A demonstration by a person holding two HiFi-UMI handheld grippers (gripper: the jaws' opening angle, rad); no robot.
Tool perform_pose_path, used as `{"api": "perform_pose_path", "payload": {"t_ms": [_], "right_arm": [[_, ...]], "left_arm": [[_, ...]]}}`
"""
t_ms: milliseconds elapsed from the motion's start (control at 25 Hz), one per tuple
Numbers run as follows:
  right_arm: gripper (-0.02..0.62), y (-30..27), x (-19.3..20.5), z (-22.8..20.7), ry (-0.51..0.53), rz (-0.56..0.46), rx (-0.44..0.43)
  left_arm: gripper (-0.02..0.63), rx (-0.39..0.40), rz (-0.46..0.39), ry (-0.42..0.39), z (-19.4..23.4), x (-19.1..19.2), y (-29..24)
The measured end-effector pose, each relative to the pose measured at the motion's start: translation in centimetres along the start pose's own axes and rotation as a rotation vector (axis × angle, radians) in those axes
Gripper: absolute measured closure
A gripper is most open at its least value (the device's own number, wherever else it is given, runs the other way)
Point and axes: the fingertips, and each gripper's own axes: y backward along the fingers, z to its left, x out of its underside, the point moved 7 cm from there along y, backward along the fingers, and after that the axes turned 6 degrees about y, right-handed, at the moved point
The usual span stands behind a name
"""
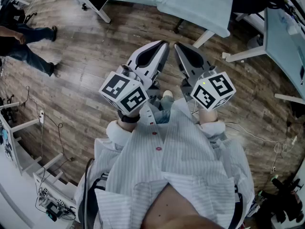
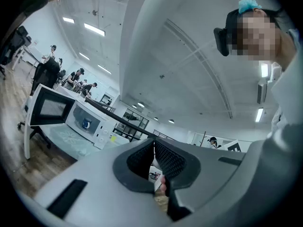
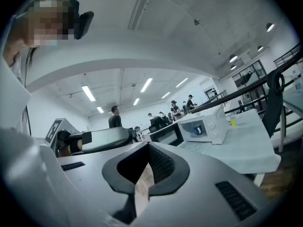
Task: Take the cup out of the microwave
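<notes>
Setting: large open room with a wood-plank floor, white ceiling and strip lights; several cloth-covered tables.

Head view:
- Tabletop, pale cloth, at the top edge, ahead of the wearer.
- Left claw and right claw, held level, side by side and close together over bare floor, tips toward the tabletop. Each carries a marker cube at its rear.
- Wearer's striped shirt fills the lower frame.
- Bystander in dark trousers, far left, well apart from the claws.
- Cables along the left wall.

Left gripper view:
- Left claw: ridged pads met at the tips, nothing between them.
- Microwave, white, on the tabletop to the left and well apart from the claw. Its door is swung open to the left.
- Cup, blue, standing inside the microwave cavity.
- Other people, small, in the background behind the microwave.

Right gripper view:
- Right claw: pads closed together, empty; floor shows through the slot below them.
- The microwave sits on the tabletop at right of centre, door open toward the left, the cup visible inside, far from the claw.
- The left claw shows at the left edge, level, just beside.
- More people stand in the distance.
</notes>
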Motion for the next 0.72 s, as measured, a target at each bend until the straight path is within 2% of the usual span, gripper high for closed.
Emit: {"api": "perform_pose_path", "payload": {"t_ms": [440,720], "right_arm": [[0.561,2.8,-0.8,-1.0,0.022,-0.046,-0.026],[0.561,3.9,-0.7,-1.8,0.01,-0.051,-0.045]], "left_arm": [[0.591,0.024,-0.032,-0.043,-2.8,1.2,-1.2],[0.591,0.006,-0.023,-0.058,-4.0,2.3,-1.6]]}}
